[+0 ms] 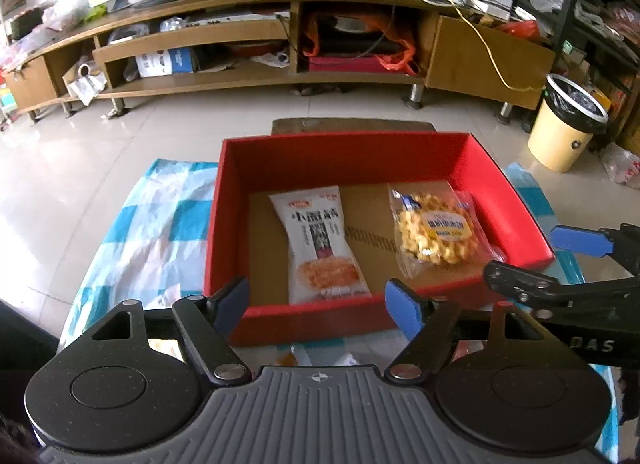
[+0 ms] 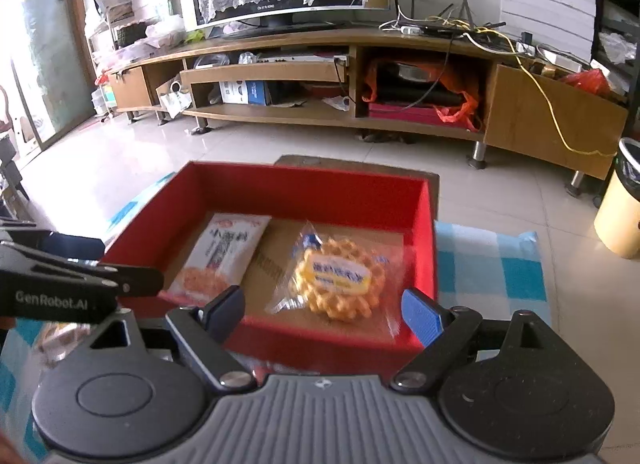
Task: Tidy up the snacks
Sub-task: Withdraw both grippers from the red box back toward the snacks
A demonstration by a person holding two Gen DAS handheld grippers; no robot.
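A red box (image 1: 496, 200) (image 2: 428, 232) with a cardboard floor sits on a blue-and-white checked cloth (image 1: 160, 224) (image 2: 492, 268). Inside lie a white snack packet (image 1: 320, 244) (image 2: 224, 256) on the left and a clear bag of yellow waffle biscuits (image 1: 434, 224) (image 2: 340, 280) on the right. My left gripper (image 1: 322, 308) is open and empty, just above the box's near wall. My right gripper (image 2: 324, 314) is open and empty at the near wall, in front of the waffle bag. Each gripper shows in the other's view: right (image 1: 560, 264), left (image 2: 80, 280).
More wrapped snacks (image 1: 316, 356) lie on the cloth under the grippers, mostly hidden. A wooden TV stand (image 1: 280, 36) (image 2: 320, 76) runs along the back across a tiled floor. A yellow waste bin (image 1: 568, 124) (image 2: 620, 208) stands at the right.
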